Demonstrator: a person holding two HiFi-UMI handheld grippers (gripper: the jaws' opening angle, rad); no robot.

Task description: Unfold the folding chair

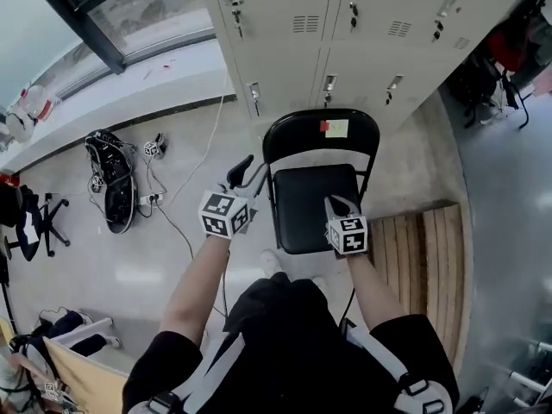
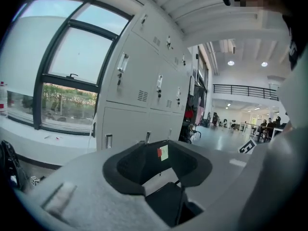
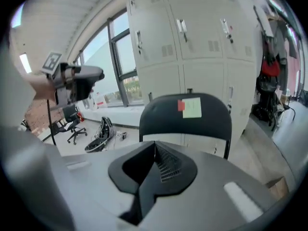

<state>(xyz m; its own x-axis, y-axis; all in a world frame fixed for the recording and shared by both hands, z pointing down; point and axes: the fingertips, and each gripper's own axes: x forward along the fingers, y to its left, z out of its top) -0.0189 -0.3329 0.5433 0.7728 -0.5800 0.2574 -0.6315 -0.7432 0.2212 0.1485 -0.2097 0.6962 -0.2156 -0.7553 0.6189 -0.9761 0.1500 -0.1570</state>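
Left gripper (image 1: 245, 171) hovers beside the seat's left edge, jaws spread wide with nothing between them. Between the two tools stands the folding chair (image 1: 312, 203), seat down and flat, its back towards the lockers (image 1: 285, 54). Over the seat's right edge, the right gripper (image 1: 338, 203) has its jaws pressed together, empty.

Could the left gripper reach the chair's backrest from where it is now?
Probably yes: the left gripper hangs open beside the chair, and nothing stands between it and the backrest.
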